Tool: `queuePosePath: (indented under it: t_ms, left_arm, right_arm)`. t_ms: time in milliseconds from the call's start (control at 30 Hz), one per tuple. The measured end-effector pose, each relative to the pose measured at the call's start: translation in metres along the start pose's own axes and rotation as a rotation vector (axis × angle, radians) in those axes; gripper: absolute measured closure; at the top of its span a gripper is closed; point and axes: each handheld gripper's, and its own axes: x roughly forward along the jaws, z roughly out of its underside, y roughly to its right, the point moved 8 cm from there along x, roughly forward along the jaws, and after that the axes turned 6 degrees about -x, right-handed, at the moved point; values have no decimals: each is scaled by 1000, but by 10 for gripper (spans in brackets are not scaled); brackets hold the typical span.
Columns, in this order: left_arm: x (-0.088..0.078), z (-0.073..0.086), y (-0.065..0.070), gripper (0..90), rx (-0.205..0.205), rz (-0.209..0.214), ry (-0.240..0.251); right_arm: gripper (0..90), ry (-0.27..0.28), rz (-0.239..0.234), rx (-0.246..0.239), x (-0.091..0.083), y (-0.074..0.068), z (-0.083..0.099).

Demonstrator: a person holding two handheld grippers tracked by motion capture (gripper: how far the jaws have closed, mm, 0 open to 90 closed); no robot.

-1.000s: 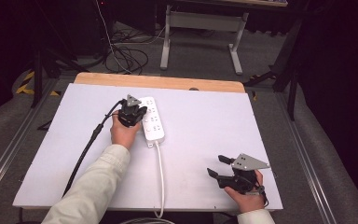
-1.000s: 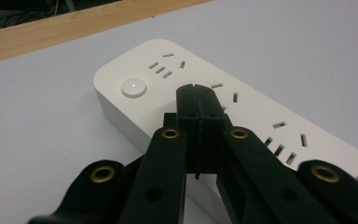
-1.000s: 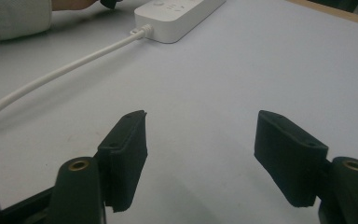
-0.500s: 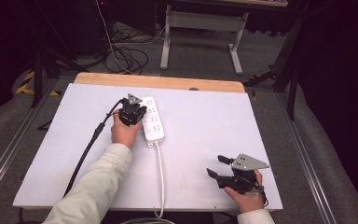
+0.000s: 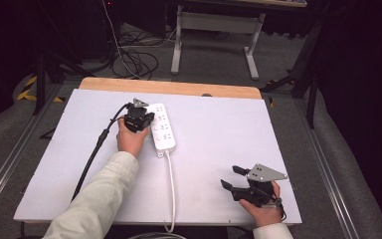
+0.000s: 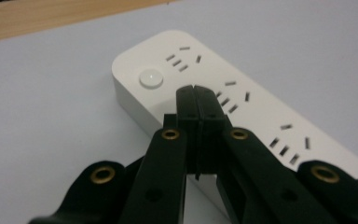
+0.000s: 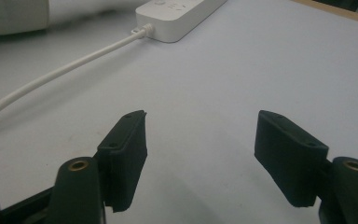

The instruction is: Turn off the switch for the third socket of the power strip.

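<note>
Toward the table's far left, my left gripper, jaws pressed together, hovers over the white power strip beside its round button (strip running away from me), while my right gripper rests wide open.

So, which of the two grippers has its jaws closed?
The left gripper, at the power strip: its jaws press together. The right gripper stands wide open.

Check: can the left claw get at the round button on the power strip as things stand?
Probably yes. The left claw, shut and empty, sits over the power strip beside the round button, with nothing between them.
</note>
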Motion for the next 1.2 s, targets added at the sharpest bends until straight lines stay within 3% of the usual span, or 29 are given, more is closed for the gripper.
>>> queuePosePath:
  t_ms: [133,333,800,833,933,1033,1133,1200]
  left_arm:
    - [-10,-6,-2,900,38,-8,30]
    - [-28,-12,11,900,80,33,43]
    - [-54,-20,20,895,35,98,51]
    - [-56,-21,20,823,39,95,58]
    - [-67,-23,23,773,91,89,68]
    - [-79,-23,27,681,124,112,72]
    - [-88,-22,29,632,97,161,52]
    - [-96,-22,31,604,105,176,57]
  right_arm:
    - [345,-4,2,0,0,0,0]
    - [345,-3,7,-2,0,0,0]
    - [344,-9,9,-1,1,0,0]
    - [343,-9,9,0,1,0,0]
    - [343,-8,10,2,1,0,0]
    - [343,-6,13,3,1,1,0]
    - [342,-7,14,4,1,0,0]
    - [342,-5,16,6,0,0,-1]
